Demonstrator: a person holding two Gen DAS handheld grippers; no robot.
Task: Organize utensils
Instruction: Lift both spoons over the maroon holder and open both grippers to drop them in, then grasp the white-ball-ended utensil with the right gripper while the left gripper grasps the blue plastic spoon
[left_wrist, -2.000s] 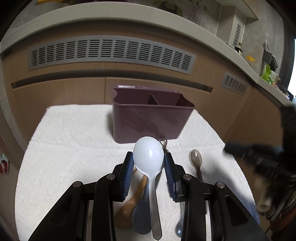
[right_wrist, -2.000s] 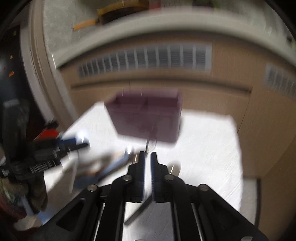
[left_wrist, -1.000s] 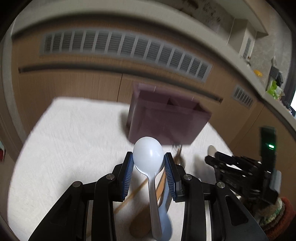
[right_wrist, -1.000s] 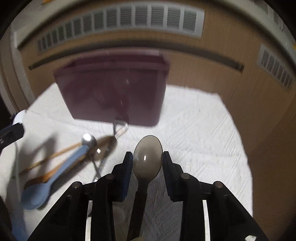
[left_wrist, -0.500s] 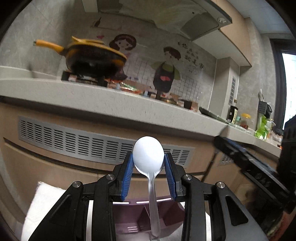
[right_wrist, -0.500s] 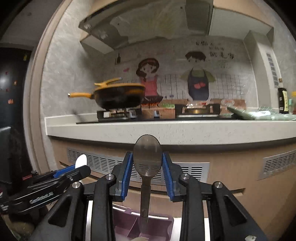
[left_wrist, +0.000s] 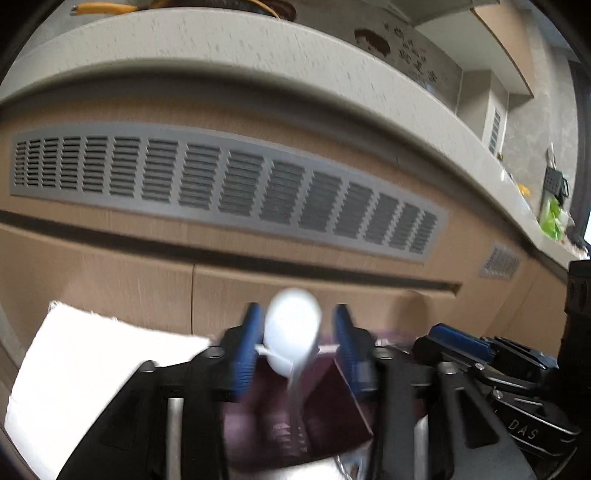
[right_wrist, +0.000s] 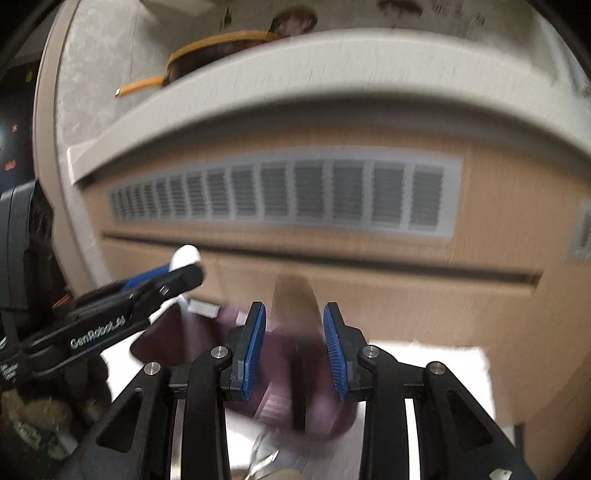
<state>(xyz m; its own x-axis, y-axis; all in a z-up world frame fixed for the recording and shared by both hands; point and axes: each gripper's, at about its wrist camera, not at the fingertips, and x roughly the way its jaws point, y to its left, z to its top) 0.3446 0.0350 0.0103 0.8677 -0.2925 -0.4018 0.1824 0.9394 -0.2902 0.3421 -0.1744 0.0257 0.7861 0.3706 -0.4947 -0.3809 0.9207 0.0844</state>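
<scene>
The left gripper (left_wrist: 293, 334) has its jaws spread, and the white spoon (left_wrist: 291, 332) sits loose between them, handle down in the purple holder (left_wrist: 332, 417). The right gripper (right_wrist: 294, 332) is likewise spread around the blurred dark spoon (right_wrist: 295, 299), which stands over that holder on the white-covered table (left_wrist: 85, 358).

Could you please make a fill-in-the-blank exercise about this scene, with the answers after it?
The spoon between the left gripper's fingers is ____.
The right gripper's finger pads are ____.
The purple holder sits ____ both grippers.
Answers: white; blue; below.
</scene>
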